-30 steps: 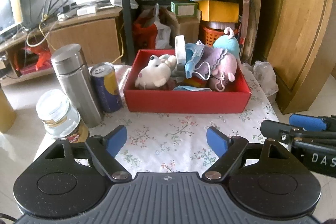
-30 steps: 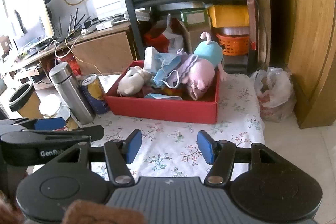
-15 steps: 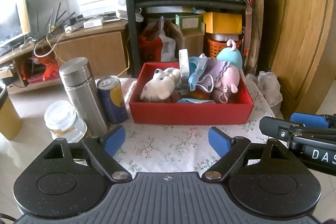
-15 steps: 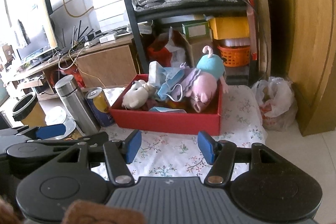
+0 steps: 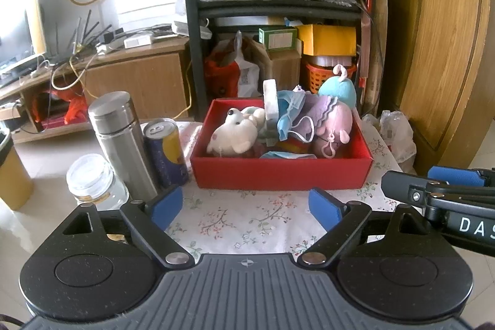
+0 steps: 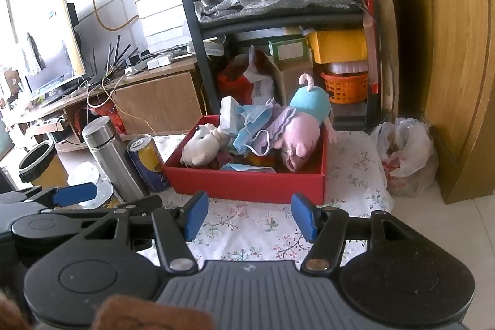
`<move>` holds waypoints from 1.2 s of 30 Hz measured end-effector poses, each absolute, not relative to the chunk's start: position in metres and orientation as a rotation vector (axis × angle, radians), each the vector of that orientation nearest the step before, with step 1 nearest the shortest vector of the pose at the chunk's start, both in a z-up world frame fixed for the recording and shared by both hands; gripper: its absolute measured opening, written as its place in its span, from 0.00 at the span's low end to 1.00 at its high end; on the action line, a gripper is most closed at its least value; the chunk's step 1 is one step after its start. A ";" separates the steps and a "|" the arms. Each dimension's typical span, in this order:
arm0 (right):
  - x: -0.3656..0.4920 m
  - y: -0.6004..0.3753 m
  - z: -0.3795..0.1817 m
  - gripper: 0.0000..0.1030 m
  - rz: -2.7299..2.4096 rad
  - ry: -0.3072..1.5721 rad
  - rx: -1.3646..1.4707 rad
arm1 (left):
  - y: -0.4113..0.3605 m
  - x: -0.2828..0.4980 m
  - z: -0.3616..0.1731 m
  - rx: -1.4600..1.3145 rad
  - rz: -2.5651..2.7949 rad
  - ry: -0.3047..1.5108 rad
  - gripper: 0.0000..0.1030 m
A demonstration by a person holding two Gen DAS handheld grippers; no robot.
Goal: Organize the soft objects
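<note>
Beyond left gripper (image 5: 247, 204), apart: red box (image 5: 280, 173), soft toys inside.

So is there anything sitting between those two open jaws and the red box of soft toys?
Nothing visible. Only bare flowered tablecloth lies between both grippers and the red box. The flask and can stand off to its left.

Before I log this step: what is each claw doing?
Left claw: open, empty, jaws have just been opening.
Right claw: open, empty.
</note>
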State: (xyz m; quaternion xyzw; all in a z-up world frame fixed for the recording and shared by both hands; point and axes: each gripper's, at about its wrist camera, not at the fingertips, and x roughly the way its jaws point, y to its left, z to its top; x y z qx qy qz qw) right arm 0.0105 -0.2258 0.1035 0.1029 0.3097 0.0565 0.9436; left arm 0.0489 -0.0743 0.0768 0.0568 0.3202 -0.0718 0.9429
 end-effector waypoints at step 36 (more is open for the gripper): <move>0.007 -0.232 0.110 0.31 0.092 0.582 0.237 | -0.063 0.049 0.084 -0.004 -0.166 0.633 0.95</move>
